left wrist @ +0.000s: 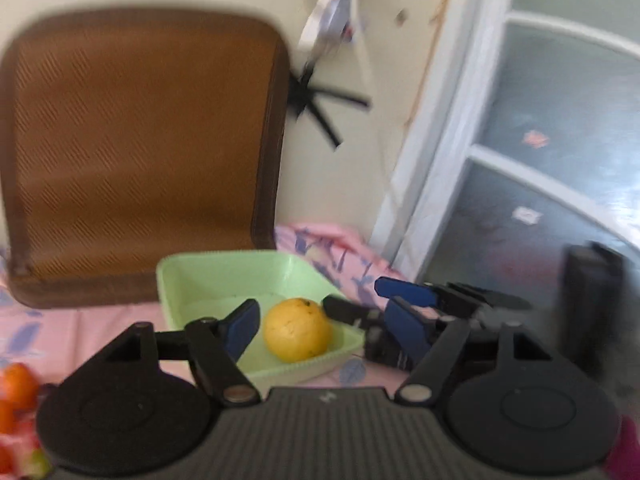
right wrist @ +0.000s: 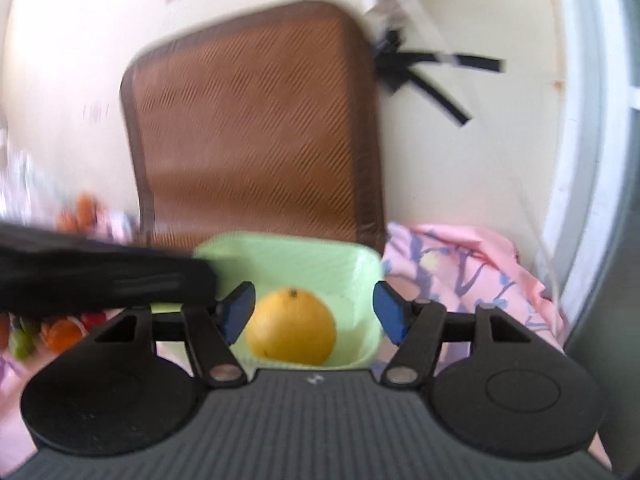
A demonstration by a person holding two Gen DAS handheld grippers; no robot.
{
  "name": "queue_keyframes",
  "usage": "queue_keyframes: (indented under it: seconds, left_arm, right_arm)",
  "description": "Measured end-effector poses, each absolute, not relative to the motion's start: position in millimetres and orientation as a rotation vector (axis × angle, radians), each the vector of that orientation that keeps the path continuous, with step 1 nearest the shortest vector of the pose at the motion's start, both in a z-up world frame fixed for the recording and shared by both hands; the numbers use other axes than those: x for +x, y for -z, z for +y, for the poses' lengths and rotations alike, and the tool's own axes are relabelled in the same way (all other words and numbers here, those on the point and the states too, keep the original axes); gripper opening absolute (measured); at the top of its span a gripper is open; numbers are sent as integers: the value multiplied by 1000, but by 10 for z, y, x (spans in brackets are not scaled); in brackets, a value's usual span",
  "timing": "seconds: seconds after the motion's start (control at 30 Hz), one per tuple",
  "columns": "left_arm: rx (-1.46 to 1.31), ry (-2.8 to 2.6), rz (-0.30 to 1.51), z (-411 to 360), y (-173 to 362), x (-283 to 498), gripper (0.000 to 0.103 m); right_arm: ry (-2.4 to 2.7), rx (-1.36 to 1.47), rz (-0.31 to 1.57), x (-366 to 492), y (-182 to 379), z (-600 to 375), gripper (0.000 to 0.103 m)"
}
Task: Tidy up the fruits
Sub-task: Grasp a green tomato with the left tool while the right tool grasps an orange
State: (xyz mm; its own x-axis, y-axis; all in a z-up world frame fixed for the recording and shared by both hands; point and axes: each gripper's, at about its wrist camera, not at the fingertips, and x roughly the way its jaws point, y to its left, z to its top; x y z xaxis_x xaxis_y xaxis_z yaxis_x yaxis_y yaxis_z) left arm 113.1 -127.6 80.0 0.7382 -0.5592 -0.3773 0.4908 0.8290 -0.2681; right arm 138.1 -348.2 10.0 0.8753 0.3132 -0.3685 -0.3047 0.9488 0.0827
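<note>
A yellow orange [right wrist: 291, 326] is seen lying in a green tray [right wrist: 352, 264] on the pink cloth [right wrist: 472, 272]. It is framed between the wide-open, empty right tongs [right wrist: 314, 316]. The left tongs [left wrist: 320, 320] are likewise spread, nothing gripped.

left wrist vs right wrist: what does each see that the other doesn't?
Only the left wrist view shows the right gripper from the side, fingers apart beside the green tray, and the glass-paned door. Only the right wrist view shows the left gripper's body as a blurred black bar, plus a green fruit at lower left. Both show the yellow orange in the tray, the brown mat, the pink cloth, and orange fruits at left.
</note>
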Motion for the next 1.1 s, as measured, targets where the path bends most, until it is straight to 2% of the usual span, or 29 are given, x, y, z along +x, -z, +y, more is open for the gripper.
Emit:
queue_keyframes:
  seconds: [0.03, 0.07, 0.2, 0.4, 0.47, 0.53, 0.73, 0.8, 0.83, 0.87, 0.9, 1.03, 1.1]
  left_arm:
    - [-137, 589, 446, -1107, -866, 923, 82]
    - [-124, 592, 436, -936, -909, 736, 82]
    - [-87, 488, 390, -216, -948, 148, 82]
    - [-53, 246, 501, 533, -660, -75, 79]
    - [-49, 257, 530, 641, -553, -64, 70]
    - [-40, 277, 558, 680, -445, 11, 67]
    - [34, 305, 599, 676, -105, 172, 67]
    - [45, 305, 628, 652, -27, 268, 57]
    - [43, 312, 641, 654, 18, 304, 47]
    - [48, 305, 644, 663, 50, 327, 33]
    - [55, 291, 644, 688, 69, 331, 29]
    - [-27, 331, 635, 926, 42, 199, 29]
    - [-17, 312, 627, 988, 36, 81, 29]
  right_arm:
    - [-319, 58, 382, 1329, -141, -3536, 60]
    - [-319, 99, 373, 1266, -170, -3578, 53]
    - [-390, 150, 391, 975, -161, -3469, 38]
    - [-583, 96, 445, 557, -91, -2713, 37]
    - [-662, 62, 466, 459, -68, -2392, 37]
    - [-722, 0, 472, 383, -67, -2058, 37]
    - [-806, -98, 525, 485, -42, -1427, 38]
    - [-814, -85, 546, 554, -38, -1335, 39]
    - [-826, -77, 554, 571, -41, -1322, 39]
    - [-835, -73, 562, 600, -43, -1296, 39]
    - [-845, -79, 566, 596, -27, -1263, 39]
    - [-865, -134, 577, 628, 31, -1163, 40]
    - [-876, -156, 590, 652, 70, -1105, 45]
